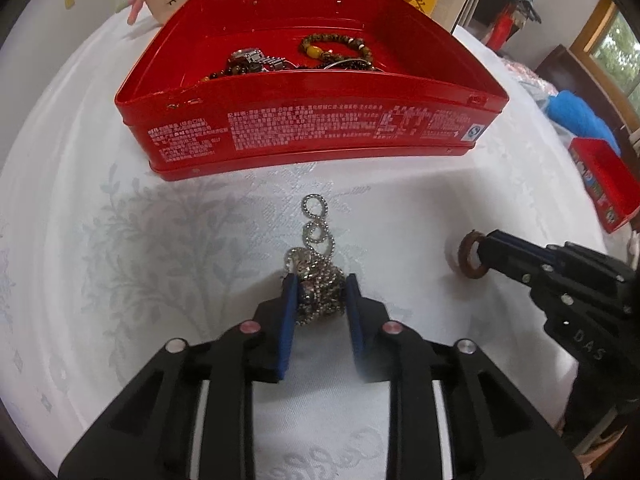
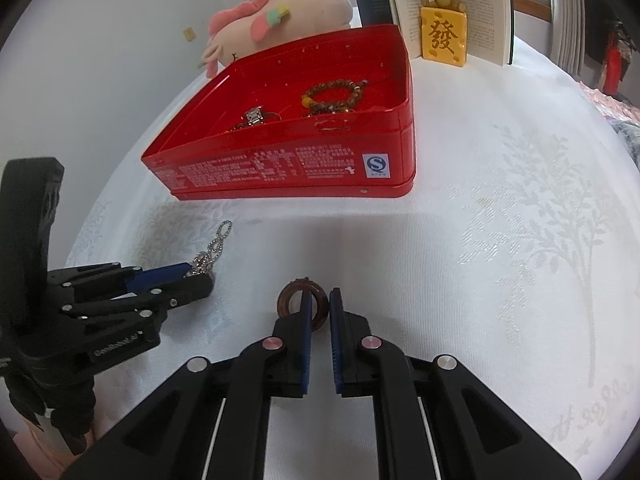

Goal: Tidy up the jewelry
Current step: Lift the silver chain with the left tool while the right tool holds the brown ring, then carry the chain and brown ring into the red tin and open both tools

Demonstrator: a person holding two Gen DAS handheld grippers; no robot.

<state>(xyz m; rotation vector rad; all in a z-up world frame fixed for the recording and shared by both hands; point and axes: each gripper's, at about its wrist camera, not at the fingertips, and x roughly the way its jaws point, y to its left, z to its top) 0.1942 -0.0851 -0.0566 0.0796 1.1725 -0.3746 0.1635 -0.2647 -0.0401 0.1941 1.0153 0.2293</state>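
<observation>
An open red tin [image 1: 312, 128] stands on the white patterned cloth, holding a brown bead bracelet [image 1: 336, 46] and a metal watch [image 1: 252, 58]. In front of it lies a silver ball chain [image 1: 318, 236], bunched at its near end. My left gripper [image 1: 322, 280] points down over that bunch, its blue pads pressed on both sides of it. To the right, my right gripper [image 1: 482, 250] is shut on a brown ring [image 1: 468, 258] at cloth level. In the right wrist view the ring [image 2: 290, 292] sits pinched at my right gripper [image 2: 320, 294], with the left gripper [image 2: 196, 272] and chain [image 2: 212, 248] at left.
A pink plush toy [image 2: 280, 8] lies behind the tin [image 2: 280, 168]. A mouse figurine on a yellow block [image 2: 444, 36] stands before an open book [image 2: 480, 0] at the back. A small red box [image 1: 604, 184] sits at the table's right edge.
</observation>
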